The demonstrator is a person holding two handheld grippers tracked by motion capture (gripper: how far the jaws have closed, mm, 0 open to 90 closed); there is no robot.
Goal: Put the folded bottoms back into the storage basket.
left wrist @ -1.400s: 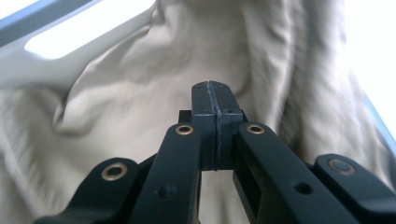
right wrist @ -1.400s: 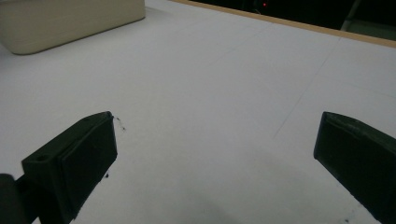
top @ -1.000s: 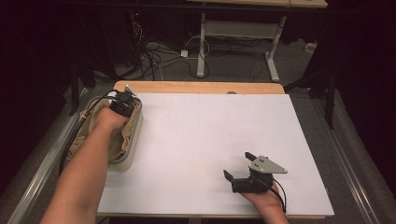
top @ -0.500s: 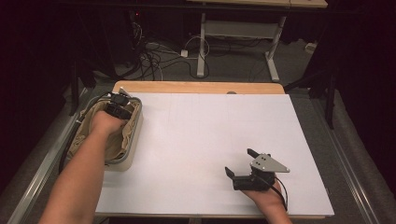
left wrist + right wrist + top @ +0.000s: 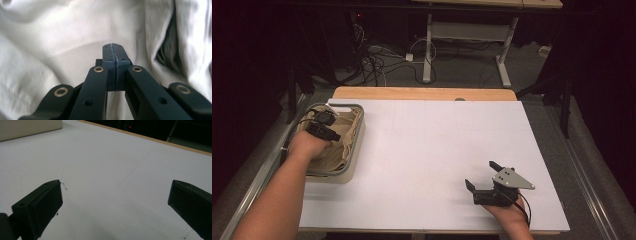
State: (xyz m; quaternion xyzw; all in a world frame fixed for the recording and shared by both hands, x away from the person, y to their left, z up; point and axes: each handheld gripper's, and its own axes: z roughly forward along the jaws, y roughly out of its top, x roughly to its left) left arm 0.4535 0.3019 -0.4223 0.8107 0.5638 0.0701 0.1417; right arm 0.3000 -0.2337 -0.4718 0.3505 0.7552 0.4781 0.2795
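A grey-rimmed basket (image 5: 358,131) lined with pale cloth (image 5: 343,145) stands at the left edge of the white table (image 5: 432,145). My left gripper (image 5: 326,127) is down inside it, held by the person's left hand. In the left gripper view the jaws are pressed together at their tips (image 5: 115,51) with nothing between them, and rumpled white cloth (image 5: 62,37) lies just beyond. My right gripper (image 5: 482,175) rests low on the table's near right part. Its jaws stand wide apart (image 5: 115,195) over bare white surface.
The basket's beige side (image 5: 30,127) shows far off in the right gripper view. A wooden strip (image 5: 422,93) runs along the table's far edge. Beyond it are dark floor, cables (image 5: 377,60) and a desk frame (image 5: 467,35).
My left gripper has drawn back toward the near left inside the basket, still shut. The right gripper has shifted slightly to the right, jaws still wide.
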